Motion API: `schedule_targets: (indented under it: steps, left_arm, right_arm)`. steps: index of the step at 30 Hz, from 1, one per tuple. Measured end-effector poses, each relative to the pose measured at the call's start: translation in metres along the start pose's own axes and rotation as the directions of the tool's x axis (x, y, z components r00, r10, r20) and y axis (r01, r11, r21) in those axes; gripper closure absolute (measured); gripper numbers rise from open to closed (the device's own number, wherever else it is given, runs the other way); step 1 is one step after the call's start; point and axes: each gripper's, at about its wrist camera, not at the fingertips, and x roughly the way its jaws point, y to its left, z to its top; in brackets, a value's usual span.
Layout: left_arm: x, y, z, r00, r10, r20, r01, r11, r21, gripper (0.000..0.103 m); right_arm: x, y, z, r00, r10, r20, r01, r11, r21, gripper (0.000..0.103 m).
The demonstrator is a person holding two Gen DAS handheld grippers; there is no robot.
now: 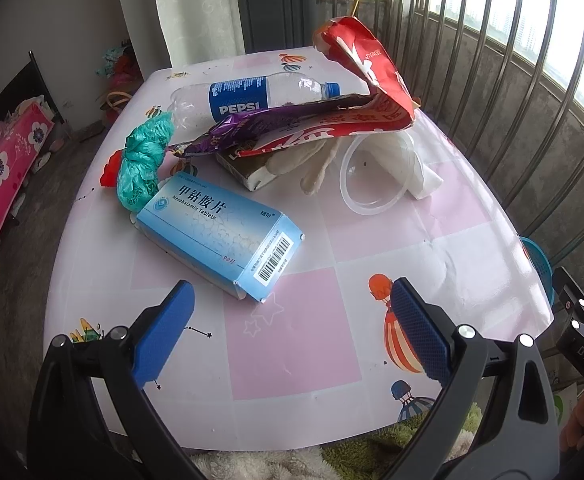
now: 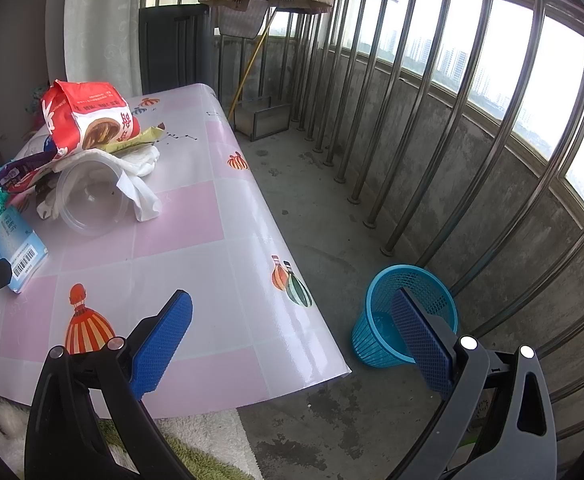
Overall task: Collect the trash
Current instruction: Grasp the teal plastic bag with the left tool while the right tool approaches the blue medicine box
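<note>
Trash lies on the pink-and-white checked table (image 1: 292,344): a blue tablet box (image 1: 220,236), a crumpled green bag (image 1: 142,160), an empty Pepsi bottle (image 1: 252,98), a purple wrapper (image 1: 260,124), a red snack bag (image 1: 364,92), a clear plastic cup (image 1: 376,176) and white tissue (image 1: 426,182). My left gripper (image 1: 292,292) is open and empty, just short of the box. My right gripper (image 2: 292,308) is open and empty over the table's right edge (image 2: 312,312). A blue mesh bin (image 2: 404,316) stands on the floor behind its right finger.
A metal railing (image 2: 432,120) and concrete wall run along the right. A dark cabinet (image 2: 172,44) and curtain stand behind the table. A metal frame (image 2: 264,118) sits on the floor. A pink floral bed (image 1: 0,176) lies at far left.
</note>
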Motion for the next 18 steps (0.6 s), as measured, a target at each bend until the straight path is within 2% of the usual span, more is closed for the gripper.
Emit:
schedule_targets:
  steps: [6,11,15,18]
  left_arm:
    - [-0.001,0.009,0.002,1.000,0.012,0.016,-0.012,1.000,-0.011,0.009]
    - [0.001,0.031,0.012,0.998,0.025,0.051,-0.025,1.000,-0.014,0.009]
    - [-0.003,0.057,0.022,0.993,0.028,0.114,-0.025,0.999,-0.028,0.009]
    - [-0.007,0.086,0.026,0.983,0.003,0.182,0.013,0.997,-0.082,0.009]
  right_arm:
    - [0.002,0.003,-0.001,1.000,0.015,0.005,-0.015,1.000,-0.001,0.006]
    - [-0.006,0.014,0.019,0.995,0.044,0.085,-0.043,0.999,-0.004,0.006]
    - [-0.017,0.033,0.040,0.977,0.100,0.191,-0.098,0.995,-0.024,0.006]
    - [-0.019,0.055,0.048,0.955,0.197,0.224,-0.183,0.980,-0.082,0.006]
